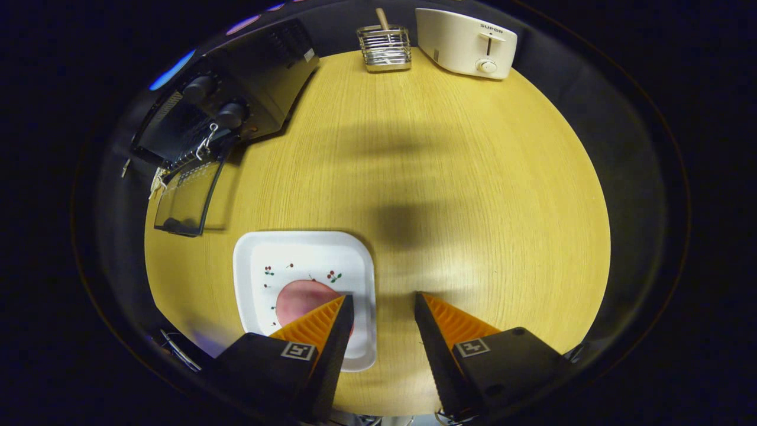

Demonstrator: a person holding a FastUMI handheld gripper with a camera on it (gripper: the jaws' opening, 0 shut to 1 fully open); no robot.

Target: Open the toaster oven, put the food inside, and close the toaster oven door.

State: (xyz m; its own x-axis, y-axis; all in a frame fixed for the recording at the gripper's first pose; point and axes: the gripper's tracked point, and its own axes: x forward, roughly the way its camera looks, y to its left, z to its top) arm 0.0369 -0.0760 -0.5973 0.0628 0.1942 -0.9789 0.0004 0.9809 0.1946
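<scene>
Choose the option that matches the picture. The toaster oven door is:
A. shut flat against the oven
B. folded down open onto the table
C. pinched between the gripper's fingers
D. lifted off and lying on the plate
B: the glass door of the toaster oven hangs down open onto the table, while the gripper is open above the plate holding the food.

Your gripper-mounted fisheye looked steeply down on the round wooden table from well above it. The gripper, fingers parted and gripping nothing, framed the near edge. It faced across the table: white plate nearest under the fingers, open toaster oven farther off to the left, cream toaster and wire rack at the far rim.
</scene>
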